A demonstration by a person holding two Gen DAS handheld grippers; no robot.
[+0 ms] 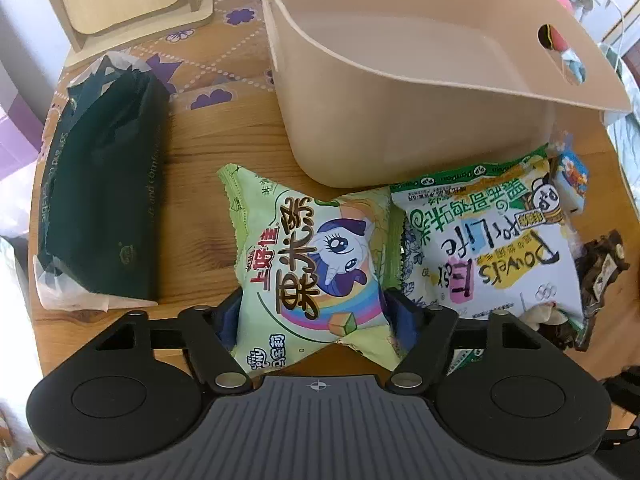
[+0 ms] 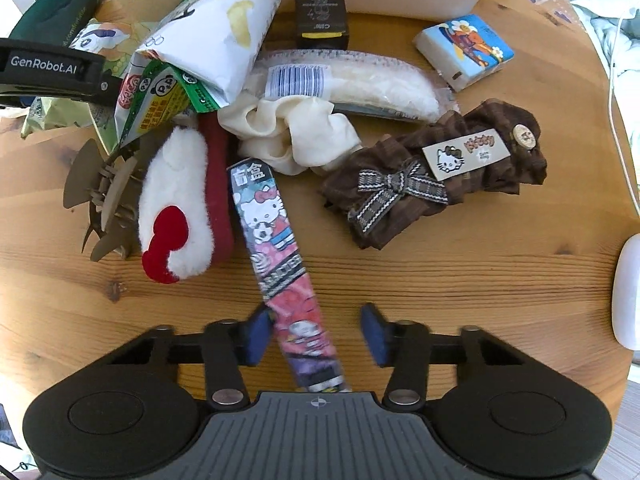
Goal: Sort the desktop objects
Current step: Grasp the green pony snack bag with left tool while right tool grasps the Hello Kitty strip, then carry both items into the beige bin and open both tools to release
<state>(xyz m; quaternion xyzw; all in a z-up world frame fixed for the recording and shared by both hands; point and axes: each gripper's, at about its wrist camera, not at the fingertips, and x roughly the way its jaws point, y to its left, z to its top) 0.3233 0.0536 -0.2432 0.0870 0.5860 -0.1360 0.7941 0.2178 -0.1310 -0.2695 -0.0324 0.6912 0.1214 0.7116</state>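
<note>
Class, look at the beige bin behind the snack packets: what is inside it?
The beige bin shows only bare inner walls and floor. The floor strip behind its near wall is hidden, so a flat item there cannot be excluded.

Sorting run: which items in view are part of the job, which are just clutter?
In play: green snack bag between left hand-held gripper pads; Hello Kitty strip pack at right hand-held gripper; beige bin.
Lying about: dark tissue pack, wooden stand, white mouse.

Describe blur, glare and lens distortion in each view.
Left wrist view: green snack bag print sharp, beige bin rim bowed by the fisheye, corners dark. Right wrist view: Hello Kitty box smeared at its near end, table edge curved, right margin washed out.
</note>
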